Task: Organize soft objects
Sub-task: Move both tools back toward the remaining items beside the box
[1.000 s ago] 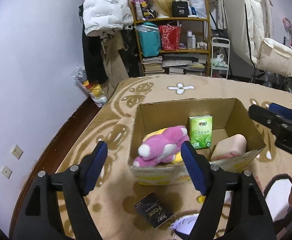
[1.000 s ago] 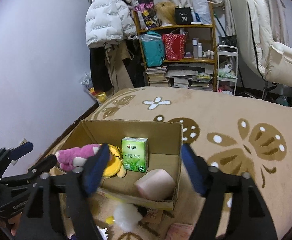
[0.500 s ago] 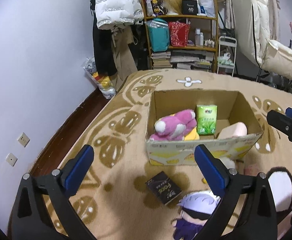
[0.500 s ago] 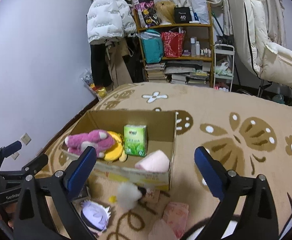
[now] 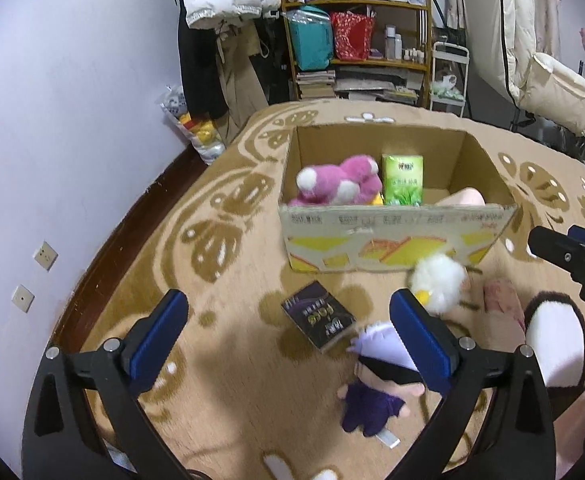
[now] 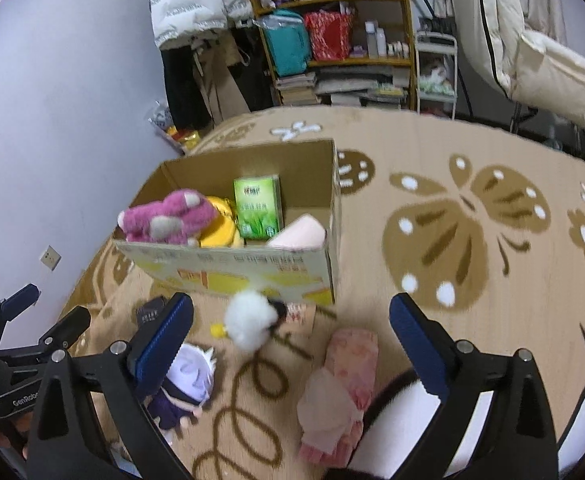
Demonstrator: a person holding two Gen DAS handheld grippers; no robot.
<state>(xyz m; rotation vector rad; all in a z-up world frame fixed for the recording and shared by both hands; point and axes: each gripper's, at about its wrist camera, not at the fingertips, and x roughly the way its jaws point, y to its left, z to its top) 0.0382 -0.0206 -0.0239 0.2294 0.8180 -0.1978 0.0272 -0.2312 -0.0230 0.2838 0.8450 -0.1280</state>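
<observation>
An open cardboard box point(image 5: 392, 236) point(image 6: 228, 268) stands on the rug, holding a pink plush point(image 5: 336, 182) point(image 6: 168, 216), a green tissue pack point(image 5: 402, 180) point(image 6: 258, 208), a yellow toy point(image 6: 218, 232) and a pale pink soft block point(image 6: 300, 236). In front of it lie a white fluffy toy point(image 5: 438, 280) point(image 6: 250, 318), a white-haired doll in purple point(image 5: 376, 376) point(image 6: 186, 380), a pink cloth item point(image 6: 340, 392) point(image 5: 502, 308) and a dark booklet point(image 5: 318, 316). My left gripper point(image 5: 288, 332) and right gripper point(image 6: 290, 330) both stand open and empty, hanging over these floor items.
A black-and-white fuzzy slipper point(image 5: 556, 344) lies at the right. A purple wall point(image 5: 72, 120) with sockets runs along the left. Shelves point(image 5: 356, 40) crowded with bags and books, hanging jackets and a white padded chair point(image 5: 552, 92) stand behind the box.
Both grippers have drawn back from over the box and sunk a little, jaws spreading wide. The box now sits farther off and the floor toys have come into view.
</observation>
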